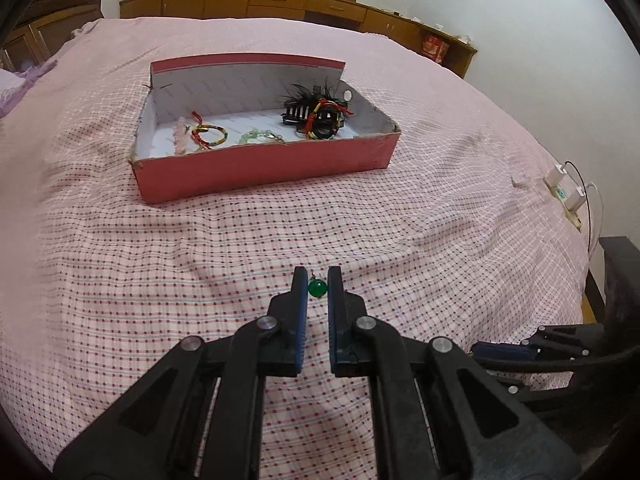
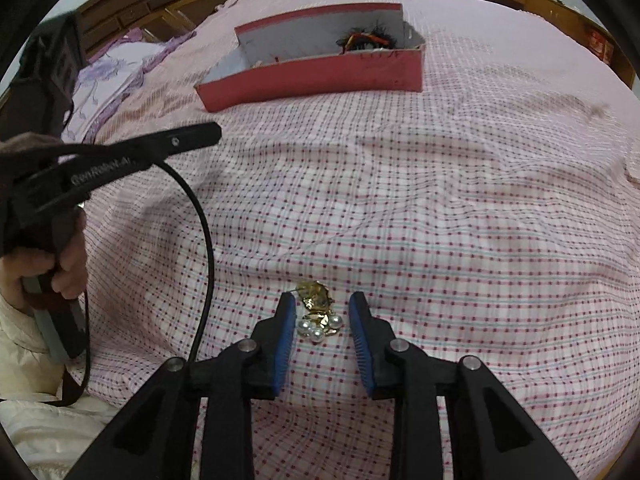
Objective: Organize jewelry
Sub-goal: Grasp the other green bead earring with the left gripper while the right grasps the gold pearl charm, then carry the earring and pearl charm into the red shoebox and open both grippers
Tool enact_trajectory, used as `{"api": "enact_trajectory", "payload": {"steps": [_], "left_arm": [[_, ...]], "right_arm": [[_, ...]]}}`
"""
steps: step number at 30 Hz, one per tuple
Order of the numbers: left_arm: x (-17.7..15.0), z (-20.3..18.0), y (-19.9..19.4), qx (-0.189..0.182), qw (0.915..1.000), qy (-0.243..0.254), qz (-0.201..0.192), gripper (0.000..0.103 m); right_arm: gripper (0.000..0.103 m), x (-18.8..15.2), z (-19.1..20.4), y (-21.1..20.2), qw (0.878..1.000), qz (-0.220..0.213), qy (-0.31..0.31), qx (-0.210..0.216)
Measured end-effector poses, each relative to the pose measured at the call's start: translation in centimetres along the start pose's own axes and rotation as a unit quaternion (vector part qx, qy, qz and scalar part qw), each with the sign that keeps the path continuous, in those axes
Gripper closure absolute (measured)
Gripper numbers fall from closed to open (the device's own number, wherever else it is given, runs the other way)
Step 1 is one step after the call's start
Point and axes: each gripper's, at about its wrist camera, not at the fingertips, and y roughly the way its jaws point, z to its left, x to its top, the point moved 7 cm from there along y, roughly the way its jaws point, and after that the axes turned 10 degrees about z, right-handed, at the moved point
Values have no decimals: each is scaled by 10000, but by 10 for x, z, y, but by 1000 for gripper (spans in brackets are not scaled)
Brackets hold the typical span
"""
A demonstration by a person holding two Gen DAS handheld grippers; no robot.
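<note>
Two sets of tongs hanging over a bed (image 1: 400,216) in pink checked cloth. Nearest in the left wrist view, left tongs (image 1: 318,286) pinching tight on a green bead earring (image 1: 317,289), blue pads (image 1: 335,292) pressing both its sides. Nearest in the right wrist view, right tongs (image 2: 322,312) standing partly open, straddling a gold and pearl earring (image 2: 318,314) lying on the cloth, pads apart from it. At 9 o'clock there, a hand (image 2: 60,268) gripping the other tool's handle. Farther off, toward 12 o'clock, a red box (image 1: 264,168) sitting open on the bed, holding bracelets (image 1: 208,136) at its left and a black feathered hairpiece (image 1: 316,98) at its right.
</note>
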Motion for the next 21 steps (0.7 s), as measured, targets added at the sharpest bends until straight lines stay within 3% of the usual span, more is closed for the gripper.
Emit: {"api": "enact_trajectory", "payload": {"steps": [6, 8, 21], "left_arm": [[1, 1, -1, 63, 10000, -16, 6, 103], [2, 1, -2, 82, 10000, -24, -1, 103], [9, 1, -19, 210, 9995, -102, -196, 103]], "right_arm": [[73, 3, 5, 7, 9999, -22, -144, -21], [90, 3, 6, 7, 9998, -48, -149, 82], [90, 11, -7, -25, 9973, -616, -44, 394]]}}
